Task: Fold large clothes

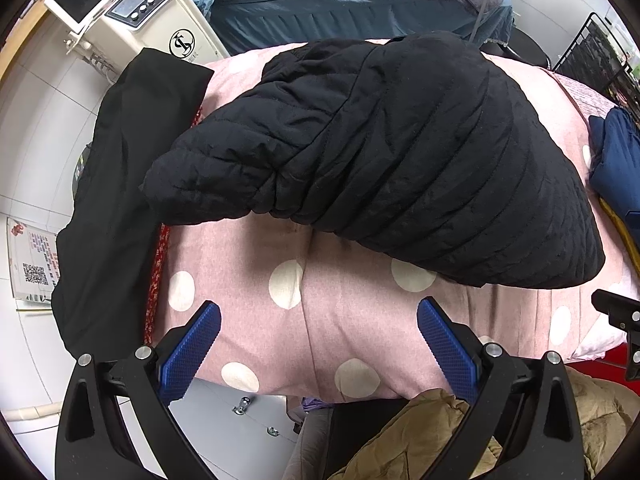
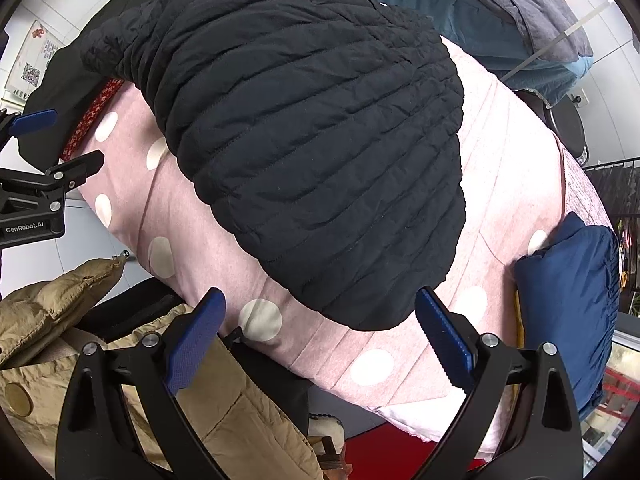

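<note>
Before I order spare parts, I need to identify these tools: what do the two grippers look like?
Both match. The left gripper and right gripper each have glossy black curved arms with triangular cut-outs and silver round bolt heads. Their jaws carry flat blue pads with a fine cross-hatched grip texture. In the right wrist view, the left gripper's black body bears white "GenRobot.AI" lettering. No cables or sleeves show.

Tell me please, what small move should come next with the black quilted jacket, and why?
Probably lower the right tongs onto the near hem of the black quilted jacket and close on it. Both tongs are open and hold nothing; the left tongs hover over bare pink dotted bedding. The jacket lies bunched, its sleeve crumpled, so it seems to need spreading first.
</note>
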Motion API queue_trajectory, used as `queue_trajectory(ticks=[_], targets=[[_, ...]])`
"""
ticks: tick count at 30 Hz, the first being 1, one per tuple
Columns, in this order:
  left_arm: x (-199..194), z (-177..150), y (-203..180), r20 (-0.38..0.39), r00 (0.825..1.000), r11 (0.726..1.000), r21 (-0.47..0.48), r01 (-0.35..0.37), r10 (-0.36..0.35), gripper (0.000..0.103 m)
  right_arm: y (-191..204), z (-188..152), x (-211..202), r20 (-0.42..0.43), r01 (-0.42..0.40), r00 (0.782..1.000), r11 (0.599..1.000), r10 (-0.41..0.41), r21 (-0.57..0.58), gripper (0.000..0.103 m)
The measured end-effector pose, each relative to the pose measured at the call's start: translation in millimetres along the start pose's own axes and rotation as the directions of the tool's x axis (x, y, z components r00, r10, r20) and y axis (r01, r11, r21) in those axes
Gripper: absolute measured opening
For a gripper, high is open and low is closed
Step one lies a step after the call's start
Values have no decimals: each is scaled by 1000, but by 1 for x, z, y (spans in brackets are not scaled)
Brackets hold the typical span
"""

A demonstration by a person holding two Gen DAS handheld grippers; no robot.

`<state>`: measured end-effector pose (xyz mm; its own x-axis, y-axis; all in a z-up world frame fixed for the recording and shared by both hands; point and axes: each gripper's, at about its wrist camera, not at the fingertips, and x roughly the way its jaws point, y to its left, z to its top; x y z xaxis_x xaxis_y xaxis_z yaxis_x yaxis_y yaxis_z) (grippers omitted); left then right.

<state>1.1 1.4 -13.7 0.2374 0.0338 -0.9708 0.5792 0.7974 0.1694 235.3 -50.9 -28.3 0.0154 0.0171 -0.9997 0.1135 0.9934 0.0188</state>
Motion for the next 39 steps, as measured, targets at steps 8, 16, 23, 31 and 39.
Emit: queue_trajectory(ticks=[8,16,23,31,39], targets=[[0,3,-2,-7,1000,1000,8,2,-2,97,-3,-1,0,-2,-7,1000,1000,7,6,94],[1,3,-4,-9,1000,1000,12,0,0,97,-3,-1,0,-4,-12,1000,1000,12,8,94],[1,4,-4,-13,1000,1000,9,-1,1,97,-2,-1,0,-3,-17,1000,1000,17,7,94],[2,2,-2,-15,1000,1000,5,-1,1,97,0,-2,1,-5,-20,1000,1000,20,4,94],[3,1,0,-13,1000,1000,3,-2,2,97,0,-2,1,-3,-21,1000,1000,21,5,94]])
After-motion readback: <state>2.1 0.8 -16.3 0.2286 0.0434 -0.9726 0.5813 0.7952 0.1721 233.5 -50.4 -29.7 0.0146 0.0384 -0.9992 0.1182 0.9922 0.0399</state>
